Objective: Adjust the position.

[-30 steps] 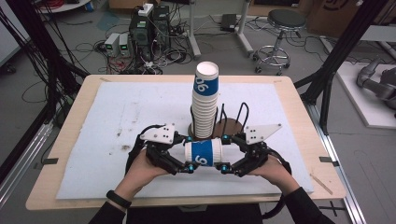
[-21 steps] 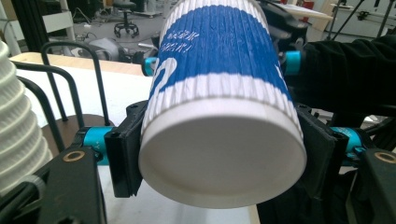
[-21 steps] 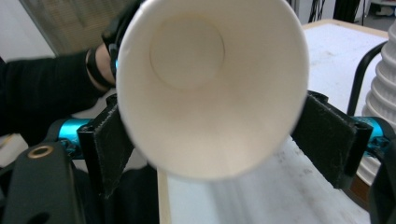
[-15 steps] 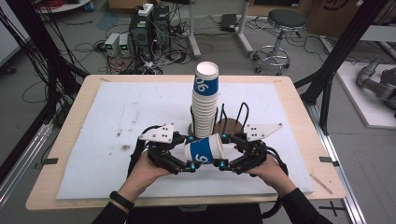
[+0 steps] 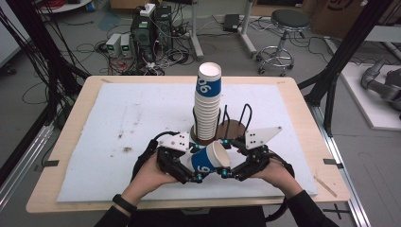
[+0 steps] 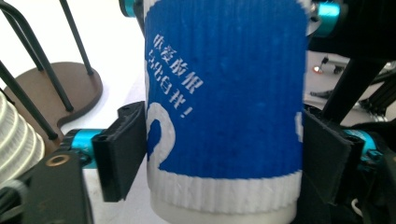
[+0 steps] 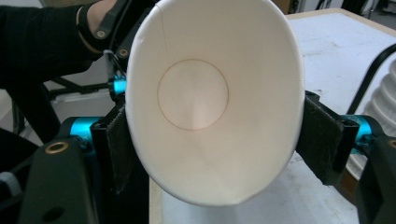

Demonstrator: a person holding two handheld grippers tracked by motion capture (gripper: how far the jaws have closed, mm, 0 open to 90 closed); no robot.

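— Cup (image 5: 208, 161): where is it?

— Between my two grippers, off the table (image 5: 85, 118) near its near edge. It is blue and white, lying tilted with its open mouth up and to the right.

— What are the tongs doing?

— My left gripper (image 5: 188, 166) pinches the blue sleeve; in the left gripper view its black jaws press both sides of the cup (image 6: 224, 112). My right gripper (image 5: 235, 161) pinches the mouth end; in the right gripper view the rim is squeezed to an oval between the jaws, and I see the round bottom of the cup (image 7: 210, 93) inside.

— And your hands?

— My left hand (image 5: 147, 177) and right hand (image 5: 276, 174) hold the grippers from the near side.

— What is just beyond?

— A tall stack (image 5: 207, 101) of the same cups stands upright just beyond the held one, on a brown base (image 5: 234, 130) with black wire loops. All sits on a white mat (image 5: 118, 123). A stool (image 5: 288, 21) stands on the floor beyond the far edge.
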